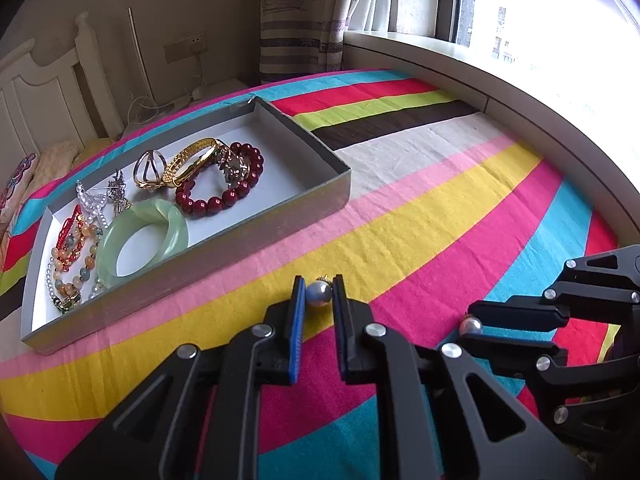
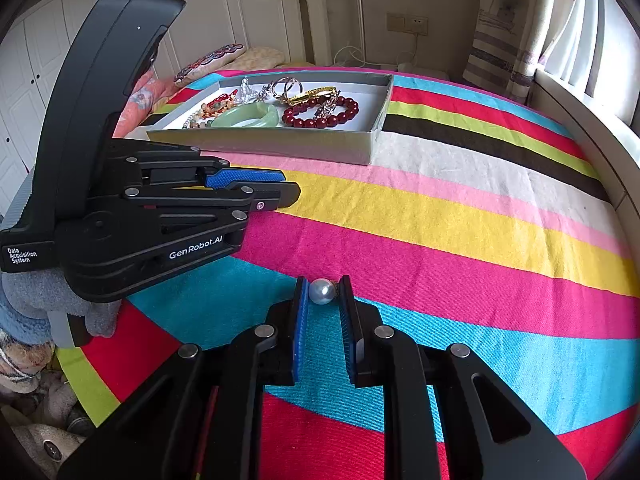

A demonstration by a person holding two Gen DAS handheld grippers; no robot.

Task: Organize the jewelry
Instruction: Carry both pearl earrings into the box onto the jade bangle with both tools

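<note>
Left gripper: its jaws are clenched on a pearl earring, pinched at the very tips; a small gold cap shows on top of the pearl.
Right gripper: its jaws are also closed on a second pearl earring, again at the tips only.
Reason for the hold: the pearls are round and smooth, so I judge that a grip at the fingertips keeps each one visible and easy to let go.
Position: both grippers are low over the striped bed cover, near its front edge, the left one a little nearer to the box.
Jewelry box: it lies near the far edge of the bed, by the headboard, open and shallow.
Content of box: a green jade bangle, a red bead bracelet, a gold bangle, and bead strings at its left end.
Step in hand: probably carrying the pair to the box together.
</note>
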